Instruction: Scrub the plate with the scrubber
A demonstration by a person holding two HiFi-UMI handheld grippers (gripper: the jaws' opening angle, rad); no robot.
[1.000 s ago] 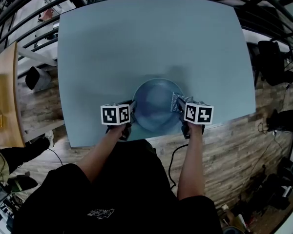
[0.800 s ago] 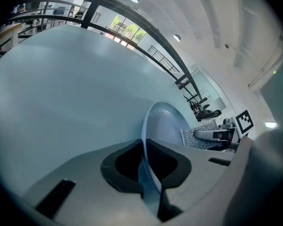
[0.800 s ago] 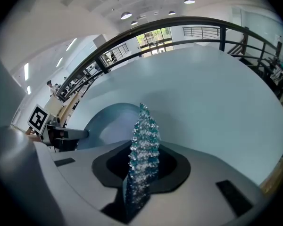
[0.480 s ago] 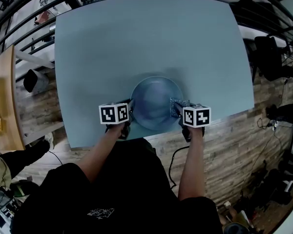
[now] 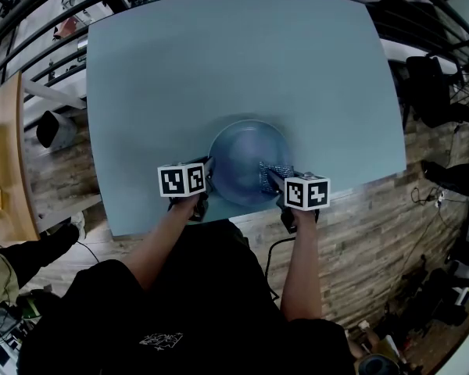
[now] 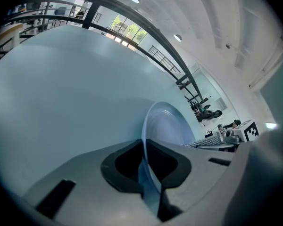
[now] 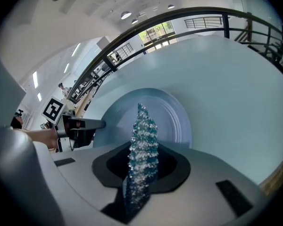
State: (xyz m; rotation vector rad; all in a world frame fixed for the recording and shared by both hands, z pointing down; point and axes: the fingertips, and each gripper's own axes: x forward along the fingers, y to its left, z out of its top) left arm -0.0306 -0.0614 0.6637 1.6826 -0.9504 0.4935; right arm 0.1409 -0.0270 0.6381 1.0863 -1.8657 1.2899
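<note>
The room shows as a wood-plank floor (image 5: 359,233) with black railings (image 5: 31,30) along the far and left sides and one wooden side table (image 5: 4,155) at the left edge. On that floor stands one large pale blue-grey table (image 5: 242,61), its top bare except near the front edge, where one round blue plate (image 5: 238,151) sits flat, close to the person. Two grippers work at the plate, one in each hand, each carrying a cube with square markers. The left gripper (image 5: 209,176) is clamped on the plate's left rim; its own view shows the thin rim (image 6: 151,126) running edgewise between the two closed jaws. The right gripper (image 5: 275,180) comes in from the plate's right side, and its jaws are clenched on one scrubber (image 5: 270,169), a sparkly teal-and-silver mesh pad that stands on edge between them in the right gripper view (image 7: 142,145). The pad's free end reaches over the plate's right inner part, inside the rim; whether it presses on the plate's surface I cannot tell.
</note>
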